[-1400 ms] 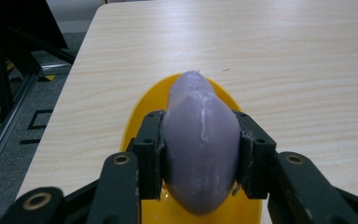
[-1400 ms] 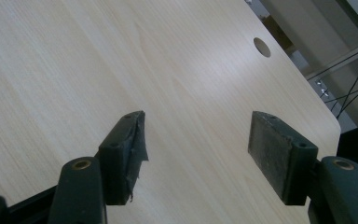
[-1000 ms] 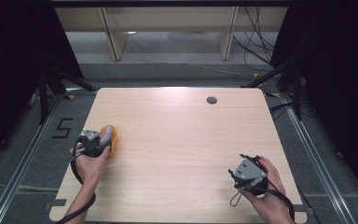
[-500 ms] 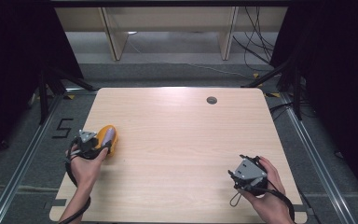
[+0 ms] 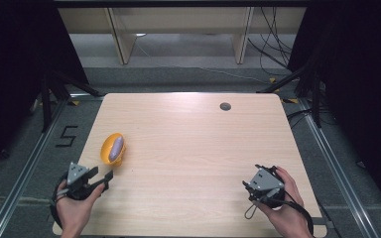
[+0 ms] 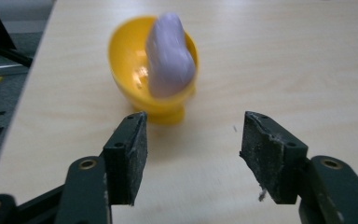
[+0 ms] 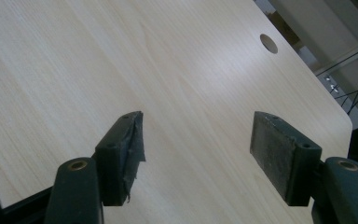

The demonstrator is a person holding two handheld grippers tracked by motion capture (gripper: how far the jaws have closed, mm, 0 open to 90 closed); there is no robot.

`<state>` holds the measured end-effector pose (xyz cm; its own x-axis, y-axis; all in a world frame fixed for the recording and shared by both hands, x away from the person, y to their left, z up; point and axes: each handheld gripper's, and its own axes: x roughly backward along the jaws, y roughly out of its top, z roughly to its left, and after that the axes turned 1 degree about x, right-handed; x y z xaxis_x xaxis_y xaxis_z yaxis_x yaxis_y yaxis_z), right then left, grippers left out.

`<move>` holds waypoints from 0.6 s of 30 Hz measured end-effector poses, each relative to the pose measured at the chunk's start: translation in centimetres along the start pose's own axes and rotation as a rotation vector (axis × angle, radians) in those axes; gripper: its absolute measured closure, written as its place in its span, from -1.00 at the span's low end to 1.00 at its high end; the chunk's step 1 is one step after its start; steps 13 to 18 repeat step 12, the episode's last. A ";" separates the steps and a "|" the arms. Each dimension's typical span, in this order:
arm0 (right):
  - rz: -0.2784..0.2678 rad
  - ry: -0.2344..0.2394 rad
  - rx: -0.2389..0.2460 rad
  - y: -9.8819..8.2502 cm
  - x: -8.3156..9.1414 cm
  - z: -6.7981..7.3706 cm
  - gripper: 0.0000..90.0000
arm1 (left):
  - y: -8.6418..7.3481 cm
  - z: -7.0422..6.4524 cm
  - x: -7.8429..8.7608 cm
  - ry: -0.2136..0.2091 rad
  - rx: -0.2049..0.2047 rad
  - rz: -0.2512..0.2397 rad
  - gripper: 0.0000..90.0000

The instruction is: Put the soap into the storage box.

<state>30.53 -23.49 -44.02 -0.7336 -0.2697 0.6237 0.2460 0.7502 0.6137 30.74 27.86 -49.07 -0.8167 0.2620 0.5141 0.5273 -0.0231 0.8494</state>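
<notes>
Left gripper view: yellow bowl (image 6: 151, 70) holding purple piece (image 6: 168, 56) lies just ahead of your empty, wide-open left gripper (image 6: 191, 149)

One yellow bowl (image 5: 110, 148), one purple object (image 5: 115, 148)

In the left gripper view the purple thing (image 6: 169, 56) in the yellow cup (image 6: 130, 65) is blurred and its kind cannot be told, it hides part of the cup's inside, and in the high view both forearms are cut off by the bottom edge.
</notes>
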 end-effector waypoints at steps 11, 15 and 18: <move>-0.013 0.025 -0.053 -0.3 -0.2 -0.1 -0.23 | -0.9 -0.4 0.3 -0.016 0.004 0.035 -0.17; -0.015 0.027 -0.060 -0.3 -0.2 -0.1 -0.23 | -0.9 -0.4 0.4 -0.009 0.008 0.043 -0.19; -0.015 0.027 -0.060 -0.3 -0.2 -0.1 -0.23 | -0.9 -0.4 0.4 -0.009 0.008 0.043 -0.19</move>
